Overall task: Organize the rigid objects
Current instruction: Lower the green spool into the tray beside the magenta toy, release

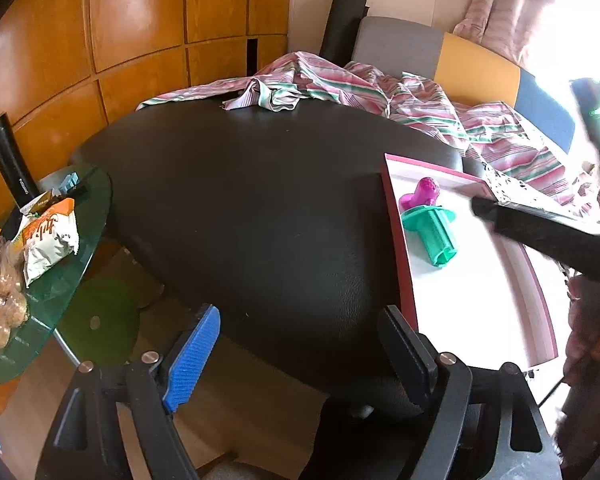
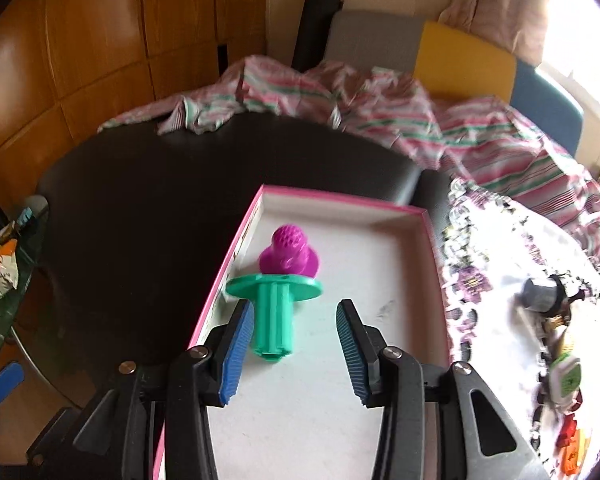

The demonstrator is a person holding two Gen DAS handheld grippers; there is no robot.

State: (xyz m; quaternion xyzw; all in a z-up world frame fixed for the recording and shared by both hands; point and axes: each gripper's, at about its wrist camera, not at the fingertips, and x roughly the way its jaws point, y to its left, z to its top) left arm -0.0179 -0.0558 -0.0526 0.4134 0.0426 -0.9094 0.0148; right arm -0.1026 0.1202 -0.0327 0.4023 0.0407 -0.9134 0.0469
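A green toy stamper [image 2: 274, 312] with a magenta knobbly head [image 2: 290, 254] lies on its side in a shallow white box with a pink rim [image 2: 340, 200]. The box rests on a black table [image 2: 140, 200]. My right gripper [image 2: 294, 306] is open over the box. The green stem sits between its fingers, right beside the left blue pad [image 2: 236, 344] and well away from the other pad. The same stamper [image 1: 430, 232] and box [image 1: 392, 216] show at the right of the left wrist view. My left gripper [image 1: 300, 316] is open and empty above the table's near edge.
A striped pink and green cloth [image 2: 380, 108] is heaped at the table's far side. On a floral cloth [image 2: 484, 264] right of the box lie several small toys [image 2: 564, 376]. To the left, a glass side table [image 1: 72, 280] holds snack bags [image 1: 48, 240]. Wooden panels [image 1: 140, 40] stand behind.
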